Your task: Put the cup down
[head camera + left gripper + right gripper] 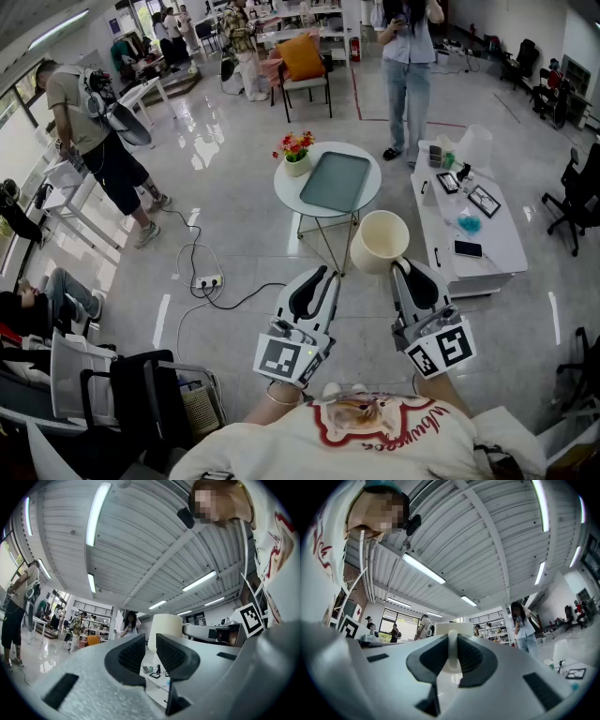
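The right gripper (404, 269) has its jaws closed on the thin handle (452, 651) of the cream cup (380, 242), which hangs upright in the air above the floor, just short of the round table (284, 191). The left gripper (322, 276) hovers beside it, jaws a narrow gap apart with nothing between them. Beyond, the round table carries a grey tray (333, 181) and a pot of flowers (295, 148); a long white table (492, 251) stands to the right. The cup appears to be in carriage, not yet set down. The next move likely calls for reaching forward over a free surface, lowering until the base rests flat, then releasing.
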